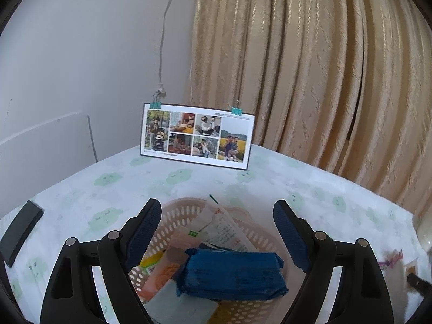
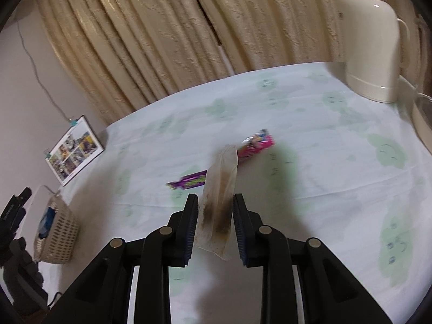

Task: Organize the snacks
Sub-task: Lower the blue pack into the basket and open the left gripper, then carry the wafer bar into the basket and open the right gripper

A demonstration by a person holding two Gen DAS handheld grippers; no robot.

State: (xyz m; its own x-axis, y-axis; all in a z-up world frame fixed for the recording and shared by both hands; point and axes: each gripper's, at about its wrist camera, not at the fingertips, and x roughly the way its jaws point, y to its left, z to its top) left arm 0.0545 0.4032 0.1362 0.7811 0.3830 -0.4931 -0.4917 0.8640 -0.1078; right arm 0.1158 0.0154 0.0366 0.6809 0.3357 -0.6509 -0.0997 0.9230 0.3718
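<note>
One table (image 2: 324,135), cloud-print cloth. One pink basket (image 1: 243,310), several snack packs inside, at six o'clock under the left gripper (image 1: 217,232), jaws wide apart, empty. One right gripper (image 2: 213,216), jaws closed on one translucent sachet (image 2: 218,189). Two loose wrappers: pink (image 2: 257,144) at twelve o'clock, purple (image 2: 189,182) at eleven. Risk: the limp sachet is pinched edge-on and may slip out.
</note>
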